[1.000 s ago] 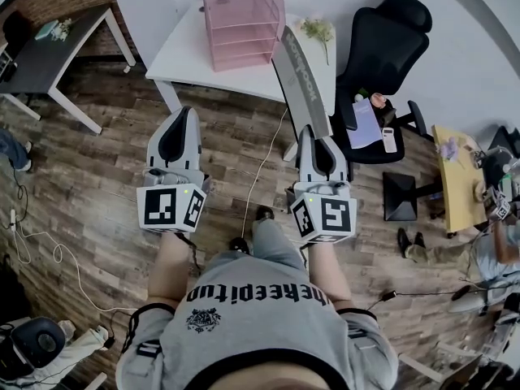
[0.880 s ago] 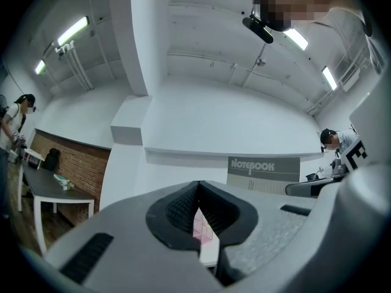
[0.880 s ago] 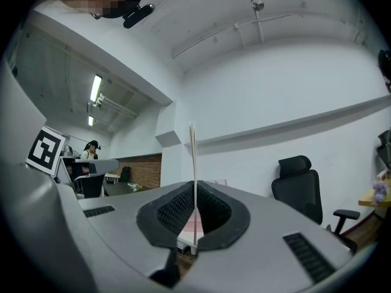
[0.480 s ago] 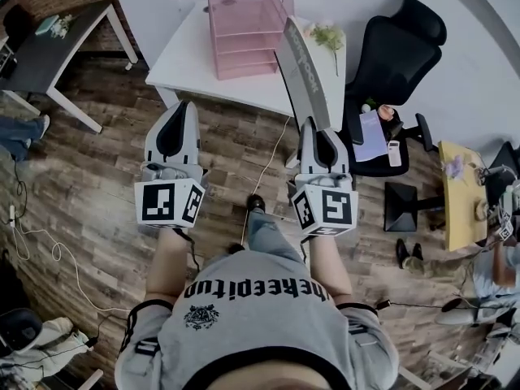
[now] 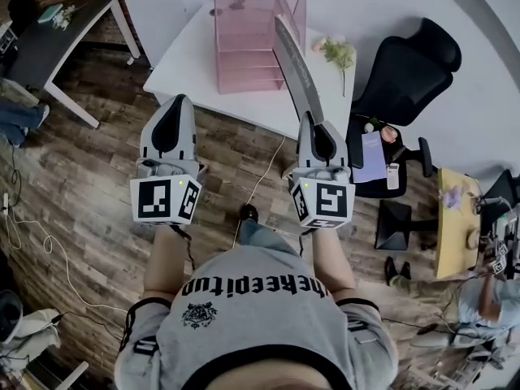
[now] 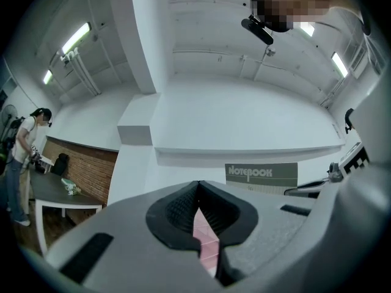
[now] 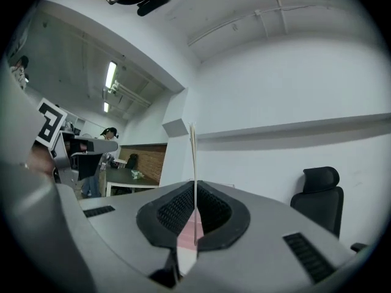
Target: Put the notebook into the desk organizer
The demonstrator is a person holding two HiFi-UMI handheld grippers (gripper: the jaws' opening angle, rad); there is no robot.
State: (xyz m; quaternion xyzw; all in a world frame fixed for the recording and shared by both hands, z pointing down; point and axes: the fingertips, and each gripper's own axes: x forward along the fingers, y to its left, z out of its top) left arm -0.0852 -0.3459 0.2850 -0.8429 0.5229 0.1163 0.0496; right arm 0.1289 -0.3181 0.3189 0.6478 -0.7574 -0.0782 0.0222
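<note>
A pink, see-through desk organizer (image 5: 253,37) with stacked trays stands on the white table (image 5: 191,59). My right gripper (image 5: 313,122) is shut on the lower end of the grey notebook (image 5: 294,65), which stands on edge and leans up towards the organizer's right side. In the right gripper view the notebook (image 7: 193,157) shows edge-on, clamped between the pads of my right gripper (image 7: 194,191). My left gripper (image 5: 177,104) is shut and empty, held level at the table's front edge. The left gripper view shows the left gripper's (image 6: 198,187) tips meeting, with the notebook's cover (image 6: 261,174) to the right.
A black office chair (image 5: 406,71) stands right of the white table, with a sprig of flowers (image 5: 337,51) on the table's right end. A dark desk (image 5: 49,39) sits far left, a yellow table (image 5: 451,218) far right. Cables (image 5: 260,169) cross the wooden floor.
Both grippers have moved forward towards the white table. The notebook's top end now reaches the organizer's right side.
</note>
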